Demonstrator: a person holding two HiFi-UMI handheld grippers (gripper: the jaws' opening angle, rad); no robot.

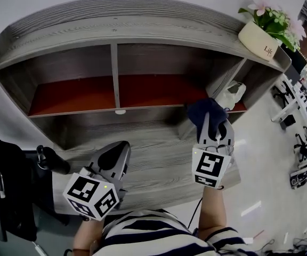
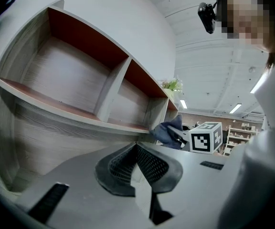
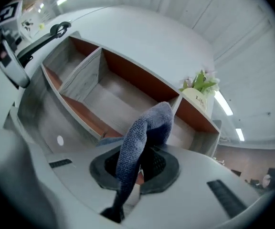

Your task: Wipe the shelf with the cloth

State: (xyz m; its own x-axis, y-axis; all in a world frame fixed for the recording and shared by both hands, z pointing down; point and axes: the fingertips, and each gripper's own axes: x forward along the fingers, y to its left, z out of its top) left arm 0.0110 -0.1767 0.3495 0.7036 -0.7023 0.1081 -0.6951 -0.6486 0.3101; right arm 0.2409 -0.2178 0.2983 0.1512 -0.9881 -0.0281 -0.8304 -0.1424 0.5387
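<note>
The right gripper is clamped on a dark blue cloth, most of it bunched above the jaw tips and held up in front of the right-hand compartment of the grey wooden shelf; no view settles whether it touches the board yet. The left gripper hangs lower and to the left, its jaws pressed together on nothing. The likeliest trouble is in the hold. Only a narrow fold sits between the jaws, so a firm drag along the wood could pull it free. If the loose bunch folds back, hard jaw tips rather than fabric would meet the board. A sweep to the right could also catch the pale bag-like thing in that corner, and a knock to the unit could disturb the flower pot standing near the end of the top. The right gripper view alone shows the cloth running down between the jaws as a thin tail. The head view alone shows the bag in the corner. The left gripper view gives a side look at the cloth just off the shelf edge.
</note>
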